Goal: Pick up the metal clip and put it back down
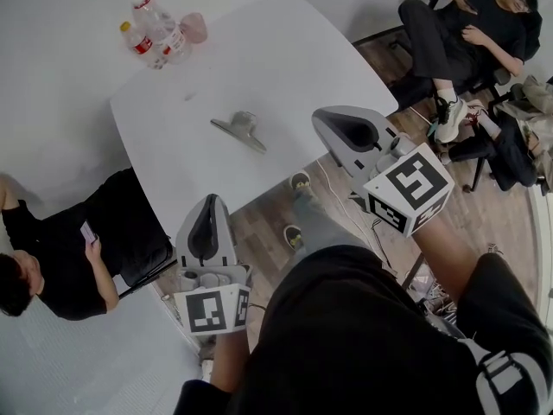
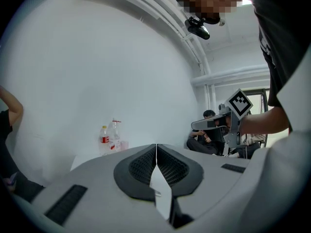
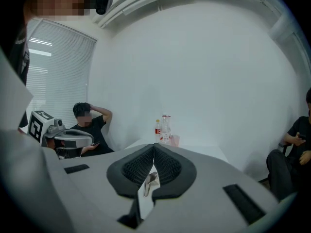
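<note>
small bottle (image 1: 136, 40), clear bottle (image 1: 164, 31), pink cup (image 1: 193, 27), metal clip (image 1: 239, 130)

A grey metal clip (image 1: 239, 130) lay on the white tabletop (image 1: 285, 67), ahead of the left hand-held gripper (image 1: 211, 202) and near the right hand-held gripper (image 1: 325, 117), touching neither; clear plastic bottles (image 1: 155, 33) stood far beyond.

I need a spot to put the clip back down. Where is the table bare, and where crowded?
The table is bare round the clip: the wide stretch to its right toward the far edge, and the strip between it and the bottles. Only the far left corner is crowded, with bottles and a pink cup.
</note>
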Demonstrator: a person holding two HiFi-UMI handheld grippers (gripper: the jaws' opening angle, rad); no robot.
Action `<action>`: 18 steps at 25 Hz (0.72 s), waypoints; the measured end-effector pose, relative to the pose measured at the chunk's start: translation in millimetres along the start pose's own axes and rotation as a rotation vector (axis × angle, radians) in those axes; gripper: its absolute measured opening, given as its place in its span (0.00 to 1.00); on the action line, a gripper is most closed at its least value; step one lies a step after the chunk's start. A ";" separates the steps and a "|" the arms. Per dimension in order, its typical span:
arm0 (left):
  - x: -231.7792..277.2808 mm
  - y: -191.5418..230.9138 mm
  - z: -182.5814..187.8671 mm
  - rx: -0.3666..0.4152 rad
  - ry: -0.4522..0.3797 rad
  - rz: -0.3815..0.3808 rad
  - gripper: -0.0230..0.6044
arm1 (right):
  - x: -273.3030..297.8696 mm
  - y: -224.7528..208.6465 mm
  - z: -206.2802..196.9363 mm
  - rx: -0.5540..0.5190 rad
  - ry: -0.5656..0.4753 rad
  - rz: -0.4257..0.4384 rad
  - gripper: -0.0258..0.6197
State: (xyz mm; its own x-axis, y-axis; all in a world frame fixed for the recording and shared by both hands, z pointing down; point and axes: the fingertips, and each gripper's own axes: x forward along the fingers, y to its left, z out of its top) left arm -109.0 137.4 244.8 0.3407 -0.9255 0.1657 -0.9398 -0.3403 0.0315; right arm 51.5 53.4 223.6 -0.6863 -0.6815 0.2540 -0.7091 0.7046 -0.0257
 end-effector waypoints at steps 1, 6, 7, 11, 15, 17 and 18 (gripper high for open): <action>4.0 2.8 -0.2 -0.002 0.001 0.002 0.07 | 5.2 -2.3 0.4 0.000 0.000 0.004 0.07; 29.9 22.3 1.6 0.007 0.011 0.018 0.07 | 36.7 -15.5 -0.9 0.008 0.015 0.027 0.07; 35.5 26.2 2.8 0.008 0.012 0.023 0.07 | 42.8 -18.2 -1.5 0.012 0.018 0.034 0.07; 57.6 39.2 5.0 0.004 0.021 0.035 0.07 | 67.1 -27.4 -4.1 0.021 0.038 0.067 0.07; 83.7 51.3 3.8 -0.001 0.040 0.046 0.07 | 90.6 -39.2 -6.8 0.031 0.064 0.099 0.07; 96.4 56.5 4.7 0.000 0.048 0.050 0.07 | 101.6 -43.9 -8.3 0.035 0.081 0.120 0.07; 102.2 58.3 5.1 0.002 0.052 0.051 0.07 | 106.3 -46.0 -9.3 0.036 0.092 0.130 0.07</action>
State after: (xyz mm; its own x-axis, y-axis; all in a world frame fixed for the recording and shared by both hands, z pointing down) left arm -128.8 22.1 258.5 0.2907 -0.9317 0.2178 -0.9557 -0.2936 0.0194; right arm 12.7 -49.6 260.7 -0.7560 -0.5632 0.3335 -0.6220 0.7768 -0.0982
